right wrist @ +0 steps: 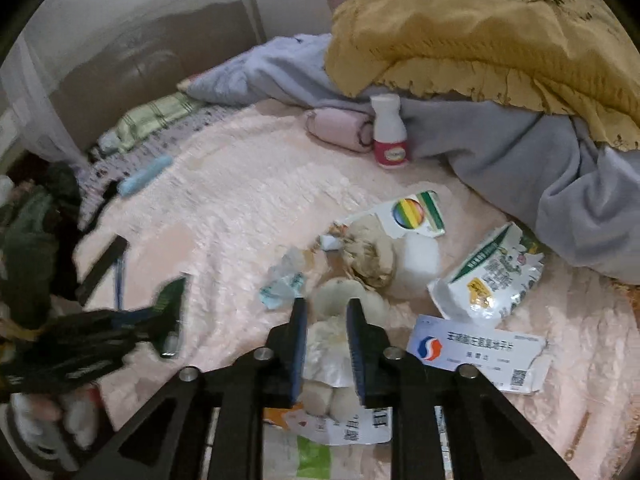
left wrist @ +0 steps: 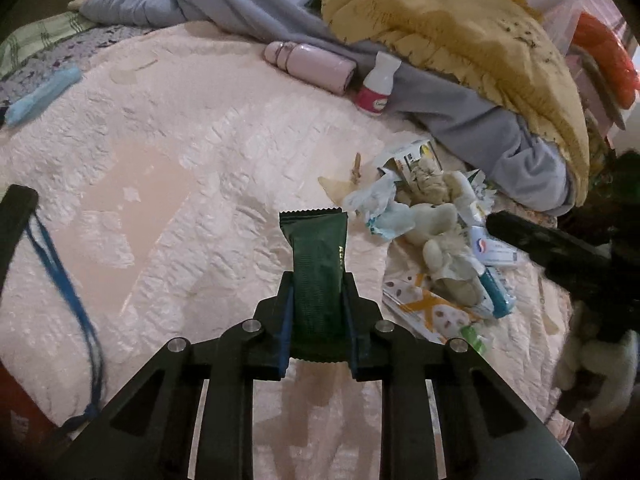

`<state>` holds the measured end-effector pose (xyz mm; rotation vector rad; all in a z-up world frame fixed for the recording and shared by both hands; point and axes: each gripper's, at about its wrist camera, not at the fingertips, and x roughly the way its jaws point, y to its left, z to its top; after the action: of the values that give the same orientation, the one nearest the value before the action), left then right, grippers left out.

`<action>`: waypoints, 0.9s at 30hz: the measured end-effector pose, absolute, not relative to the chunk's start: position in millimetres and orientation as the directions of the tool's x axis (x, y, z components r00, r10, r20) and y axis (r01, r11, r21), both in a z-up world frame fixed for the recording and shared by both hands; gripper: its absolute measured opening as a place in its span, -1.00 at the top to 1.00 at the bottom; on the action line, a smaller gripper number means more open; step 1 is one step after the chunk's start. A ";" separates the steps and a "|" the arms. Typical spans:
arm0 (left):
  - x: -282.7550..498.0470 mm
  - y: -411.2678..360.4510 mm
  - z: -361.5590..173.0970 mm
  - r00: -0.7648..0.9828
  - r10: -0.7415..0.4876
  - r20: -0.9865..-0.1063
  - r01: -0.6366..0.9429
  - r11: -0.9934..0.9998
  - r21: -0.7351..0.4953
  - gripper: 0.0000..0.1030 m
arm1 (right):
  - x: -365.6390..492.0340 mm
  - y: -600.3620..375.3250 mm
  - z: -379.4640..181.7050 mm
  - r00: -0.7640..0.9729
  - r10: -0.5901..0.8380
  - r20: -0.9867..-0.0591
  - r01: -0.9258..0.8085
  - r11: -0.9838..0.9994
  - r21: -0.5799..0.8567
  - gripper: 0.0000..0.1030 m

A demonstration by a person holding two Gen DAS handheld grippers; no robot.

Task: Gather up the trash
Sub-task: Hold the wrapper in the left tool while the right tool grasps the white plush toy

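2 grippers, left gripper (left wrist: 316, 304) clamping green wrapper (left wrist: 318, 264)

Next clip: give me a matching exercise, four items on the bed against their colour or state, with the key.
Items:
1. wrapper
2. blanket
3. small bottle
4. flask

States:
A. lying on its side, pink
B. upright, white with a red label
C. dark green, clamped in the left gripper
D. mustard yellow, heaped

Pairs: 1-C, 2-D, 3-B, 4-A
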<state>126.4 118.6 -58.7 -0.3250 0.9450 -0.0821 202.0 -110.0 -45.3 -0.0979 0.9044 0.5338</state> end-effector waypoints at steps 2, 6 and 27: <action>121.7 122.3 -56.1 0.588 -0.218 -0.779 -0.072 0.945 -0.318 0.64 | 207.0 -102.4 -55.6 0.485 0.381 -0.787 -0.472 0.872 0.132 -0.06; 116.0 127.5 -51.7 0.596 -0.206 -0.776 -0.076 0.948 -0.310 0.64 | 228.7 -86.2 -95.9 0.411 0.292 -0.864 -0.445 0.891 0.089 -0.06; 89.2 105.5 -30.3 0.629 -0.216 -0.747 -0.021 0.956 -0.294 0.64 | 210.3 -82.4 -99.8 0.357 0.291 -0.887 -0.446 0.888 0.112 -0.10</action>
<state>89.2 105.5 -30.3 -0.2877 0.8863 -0.1132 210.2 -82.4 -99.8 -0.1581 1.1082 0.4781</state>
